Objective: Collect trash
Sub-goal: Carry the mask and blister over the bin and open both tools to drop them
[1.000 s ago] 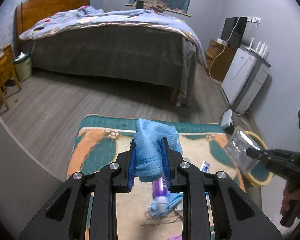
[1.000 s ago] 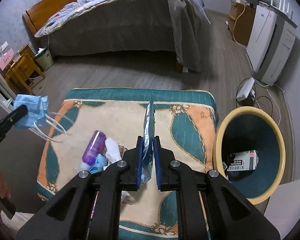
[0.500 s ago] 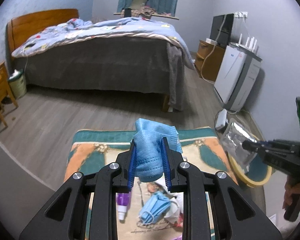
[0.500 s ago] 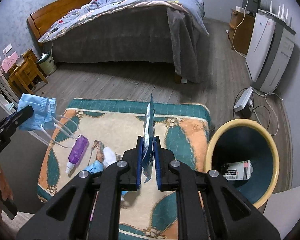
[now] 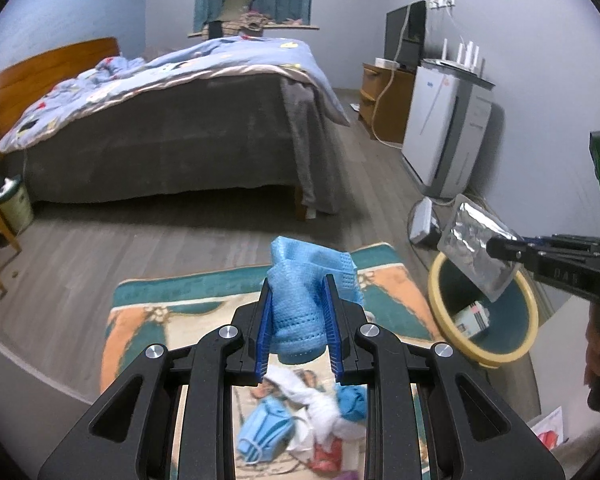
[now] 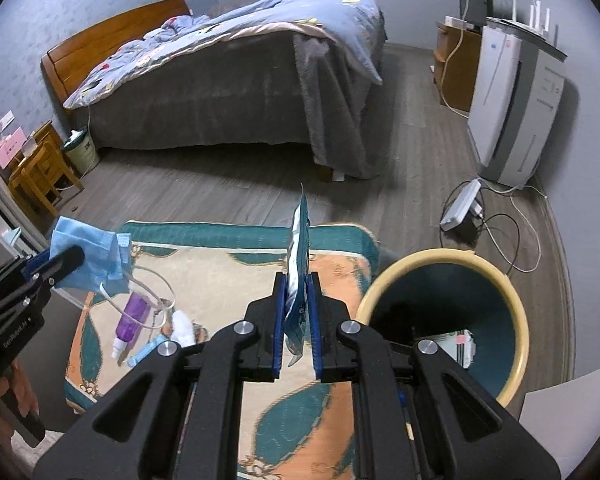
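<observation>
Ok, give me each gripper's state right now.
Left gripper: closed on the blue face mask.
Right gripper: closed on the foil wrapper.

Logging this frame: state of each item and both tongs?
Left tongs: shut on blue face mask.
Right tongs: shut on foil pouch.
Trash bin: open, holding a small box.
Purple bottle: lying on rug.

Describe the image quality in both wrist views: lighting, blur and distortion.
Left wrist view: dim, bluish room light; strong fisheye bending with dark corners; the trash pile below the left tongs is smeared, while the held blue mask stays sharp. Right wrist view: same curvature; the foil packet in the right tongs is crisp, and the bin interior falls into shadow.
</observation>
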